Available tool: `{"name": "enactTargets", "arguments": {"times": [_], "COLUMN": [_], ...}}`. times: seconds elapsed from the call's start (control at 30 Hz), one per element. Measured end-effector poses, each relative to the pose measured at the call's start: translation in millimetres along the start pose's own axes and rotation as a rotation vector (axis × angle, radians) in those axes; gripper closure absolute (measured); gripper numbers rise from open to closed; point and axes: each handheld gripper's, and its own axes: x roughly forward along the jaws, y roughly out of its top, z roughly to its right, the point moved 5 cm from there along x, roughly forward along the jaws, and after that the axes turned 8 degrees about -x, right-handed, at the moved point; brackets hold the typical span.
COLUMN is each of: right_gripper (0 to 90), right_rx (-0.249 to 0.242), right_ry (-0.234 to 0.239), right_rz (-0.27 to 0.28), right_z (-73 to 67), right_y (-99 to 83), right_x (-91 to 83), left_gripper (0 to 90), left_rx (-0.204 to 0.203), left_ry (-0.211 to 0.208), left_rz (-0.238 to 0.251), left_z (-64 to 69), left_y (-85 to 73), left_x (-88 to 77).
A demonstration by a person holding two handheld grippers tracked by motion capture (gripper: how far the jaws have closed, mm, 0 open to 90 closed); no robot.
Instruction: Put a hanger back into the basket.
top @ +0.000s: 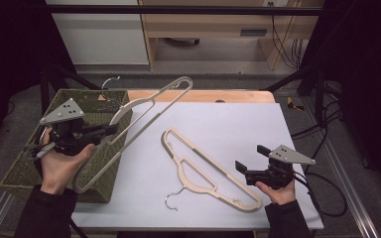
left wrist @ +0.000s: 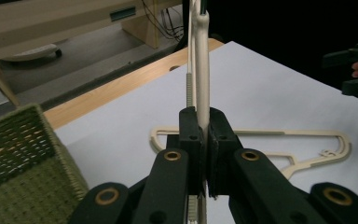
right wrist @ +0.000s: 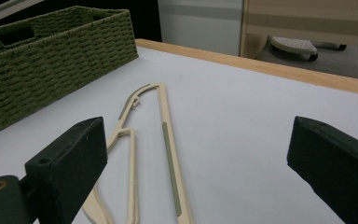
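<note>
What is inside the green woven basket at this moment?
The basket's inside appears bare where its woven floor shows. The hanger clamped in the left hand-held gripper crosses above it with its metal hook over the back rim. The hand and gripper cover much of the inside, so that part stays unseen.

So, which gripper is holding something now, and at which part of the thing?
The left gripper is shut on a cream hanger, clamping its thin frame bar. The right gripper is open and holds nothing.
</note>
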Motion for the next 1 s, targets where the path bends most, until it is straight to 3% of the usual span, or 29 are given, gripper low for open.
{"name": "enactTargets", "arguments": {"times": [0.6, 1.0], "right_gripper": [5.2, 5.2], "right_rx": [-0.013, -0.006], "right_ry": [0.015, 0.013], "right_rz": [-0.018, -0.017], "right_z": [0.3, 0.5], "right_y": [-2.3, -2.1], "right_x": [1.8, 2.4], "left_gripper": [86.6, 86.6], "left_rx": [-0.048, -0.057], "left_ry": [0.148, 0.198], "left_rz": [-0.031, -0.056], "left_z": [-80.5, -123.1], "left_y": [-7.6, -24.1], "left_x": [-18.4, -33.7]}}
